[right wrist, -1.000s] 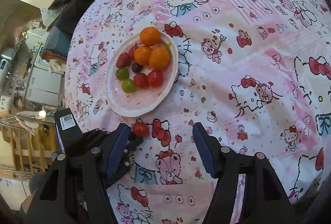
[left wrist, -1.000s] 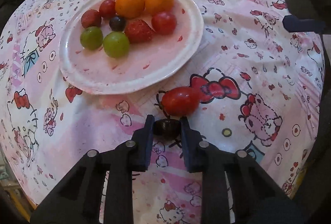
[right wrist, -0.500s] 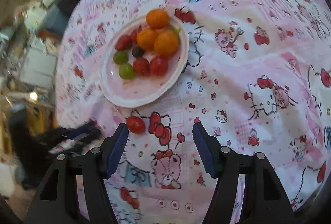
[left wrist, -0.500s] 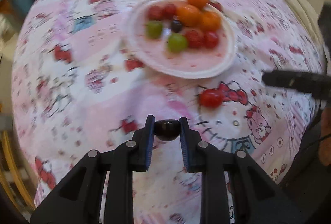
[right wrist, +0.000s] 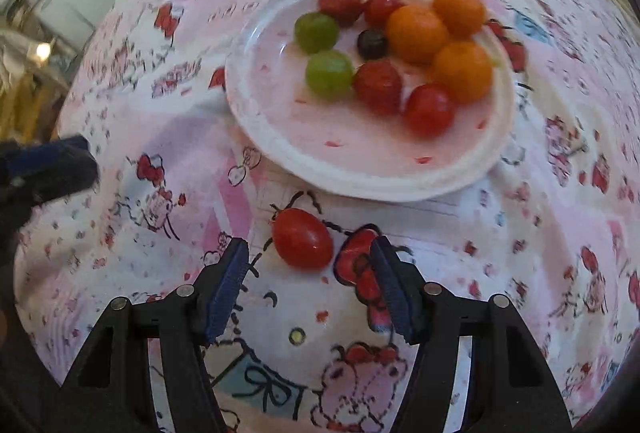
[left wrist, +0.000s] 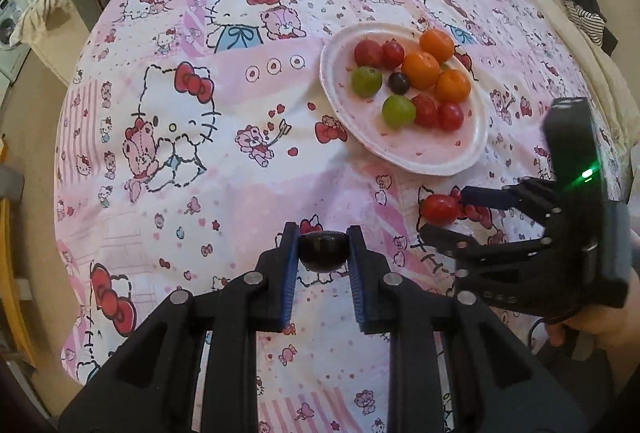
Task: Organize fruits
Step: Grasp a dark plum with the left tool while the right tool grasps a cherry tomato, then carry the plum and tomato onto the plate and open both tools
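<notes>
Left gripper (left wrist: 323,248): jaws clamped on dark grape (left wrist: 322,249), held at the tips. Right gripper (right wrist: 310,275): jaws wide apart, tomato (right wrist: 302,243) on cloth (right wrist: 180,137) just ahead between tips, nearer left one, untouched. Plate (right wrist: 360,177) of fruit beyond.

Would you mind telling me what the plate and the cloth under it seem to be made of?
Plate: likely foam or thin plastic; matte white, soft rolled rim, faint red speckles.
Cloth: printed woven fabric, perhaps cotton; matte, creased and sagging, with a pink cartoon-cat pattern.
</notes>
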Tool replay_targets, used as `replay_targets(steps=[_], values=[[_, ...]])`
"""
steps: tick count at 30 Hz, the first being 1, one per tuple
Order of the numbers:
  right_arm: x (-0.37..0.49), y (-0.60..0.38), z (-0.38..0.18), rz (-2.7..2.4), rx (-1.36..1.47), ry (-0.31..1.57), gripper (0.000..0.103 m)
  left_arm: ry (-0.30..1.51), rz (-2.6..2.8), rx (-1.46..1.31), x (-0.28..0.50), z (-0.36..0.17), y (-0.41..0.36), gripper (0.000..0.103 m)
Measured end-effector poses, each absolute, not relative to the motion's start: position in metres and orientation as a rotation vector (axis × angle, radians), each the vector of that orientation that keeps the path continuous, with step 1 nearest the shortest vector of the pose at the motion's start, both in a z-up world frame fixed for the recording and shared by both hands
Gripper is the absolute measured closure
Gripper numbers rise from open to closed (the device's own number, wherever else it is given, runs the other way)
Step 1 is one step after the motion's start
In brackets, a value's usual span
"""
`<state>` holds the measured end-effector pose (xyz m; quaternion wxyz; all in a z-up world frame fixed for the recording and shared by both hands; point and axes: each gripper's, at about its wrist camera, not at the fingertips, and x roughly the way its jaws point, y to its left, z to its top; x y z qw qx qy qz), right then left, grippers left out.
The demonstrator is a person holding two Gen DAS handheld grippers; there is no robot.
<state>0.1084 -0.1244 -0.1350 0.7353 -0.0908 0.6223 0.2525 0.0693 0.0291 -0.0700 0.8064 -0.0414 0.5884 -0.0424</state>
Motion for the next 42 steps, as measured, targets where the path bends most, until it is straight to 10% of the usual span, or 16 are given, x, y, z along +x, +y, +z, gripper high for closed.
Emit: replay_targets(steps=[9, 31, 42], values=[[0.111, -0.117, -0.141, 0.605, -0.216, 1.36, 0.072, 1.253, -0.082, -0.092, 0.072, -0.067, 0.025, 0.083], [0.144, -0.217, -0.062, 0.508, 0.277, 1.179, 0.074, 1.144, -0.099, -0.032, 0.102, -0.067, 0.001, 0.083], [0.182, -0.211, -0.109, 0.532, 0.432, 1.305, 0.074, 1.132, -0.183, -0.025, 0.152, -0.093, -0.019, 0.083]])
